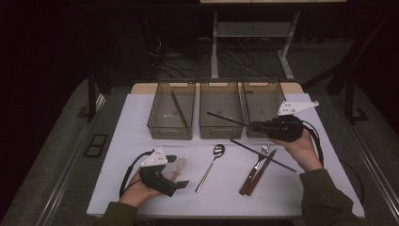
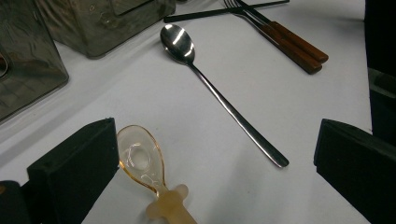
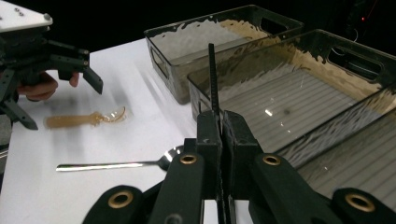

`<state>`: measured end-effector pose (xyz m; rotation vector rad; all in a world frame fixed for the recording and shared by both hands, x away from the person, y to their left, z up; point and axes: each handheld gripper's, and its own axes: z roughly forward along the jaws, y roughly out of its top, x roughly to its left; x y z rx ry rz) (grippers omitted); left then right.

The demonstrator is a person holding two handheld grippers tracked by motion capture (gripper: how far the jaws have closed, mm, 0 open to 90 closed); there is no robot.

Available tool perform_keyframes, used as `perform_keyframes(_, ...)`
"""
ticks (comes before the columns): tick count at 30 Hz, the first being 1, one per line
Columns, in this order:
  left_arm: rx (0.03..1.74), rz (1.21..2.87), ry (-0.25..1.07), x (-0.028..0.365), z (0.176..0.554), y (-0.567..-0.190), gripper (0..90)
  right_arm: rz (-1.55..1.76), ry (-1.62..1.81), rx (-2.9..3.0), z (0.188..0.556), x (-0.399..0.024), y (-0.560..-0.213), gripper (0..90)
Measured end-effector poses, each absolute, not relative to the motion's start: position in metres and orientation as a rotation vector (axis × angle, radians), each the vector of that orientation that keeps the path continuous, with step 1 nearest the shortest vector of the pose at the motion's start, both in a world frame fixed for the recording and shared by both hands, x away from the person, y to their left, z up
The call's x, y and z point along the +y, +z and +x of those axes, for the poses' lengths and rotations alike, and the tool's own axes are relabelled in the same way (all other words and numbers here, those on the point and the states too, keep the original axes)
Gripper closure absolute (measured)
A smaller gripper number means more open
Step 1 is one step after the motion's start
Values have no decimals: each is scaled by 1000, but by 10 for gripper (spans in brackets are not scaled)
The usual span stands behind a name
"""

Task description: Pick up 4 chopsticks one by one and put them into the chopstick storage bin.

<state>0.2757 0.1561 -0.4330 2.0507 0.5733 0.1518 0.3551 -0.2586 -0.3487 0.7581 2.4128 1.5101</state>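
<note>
Across the white table (image 1: 141, 122) stand 3 smoky clear plastic bins (image 1: 220, 115), left w/ one brown stick (image 1: 179, 109), others bare; right gripper (image 1: 251, 126) clamps thin black chopstick (image 1: 226, 119) above middle bin, left gripper (image 1: 178, 172) jaws apart round amber plastic spoon (image 2: 140, 161).

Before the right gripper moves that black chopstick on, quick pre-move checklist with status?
1. right gripper clamped on black chopstick: ok.
2. Chopstick tip over middle bin: ok, it hangs above the bin's front part.
3. Left bin holds a brown chopstick; is that the right bin: cannot tell.
4. Second black chopstick lies on the table: ok.
5. left gripper open beside the amber spoon, holding nothing: ok.
</note>
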Motion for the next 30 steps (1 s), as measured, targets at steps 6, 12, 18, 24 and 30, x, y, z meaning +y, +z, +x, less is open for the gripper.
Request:
perform_keyframes(6, 579, 2039, 148, 156, 275, -433, 0, 770, 1509, 2387, 365, -246, -346, 859)
perform_keyframes(12, 583, 2037, 144, 156, 275, -433, 0, 789, 1508, 2381, 377, -231, -345, 859)
perform_keyframes(18, 584, 2033, 143, 156, 275, -433, 0, 795, 1494, 2386, 389, -215, -341, 859)
perform_keyframes(24, 584, 2031, 143, 156, 275, -433, 0, 808, 1463, 2397, 400, -196, -340, 859)
perform_keyframes(30, 582, 2036, 144, 156, 275, -433, 0, 830, 1400, 2407, 410, -177, -339, 859)
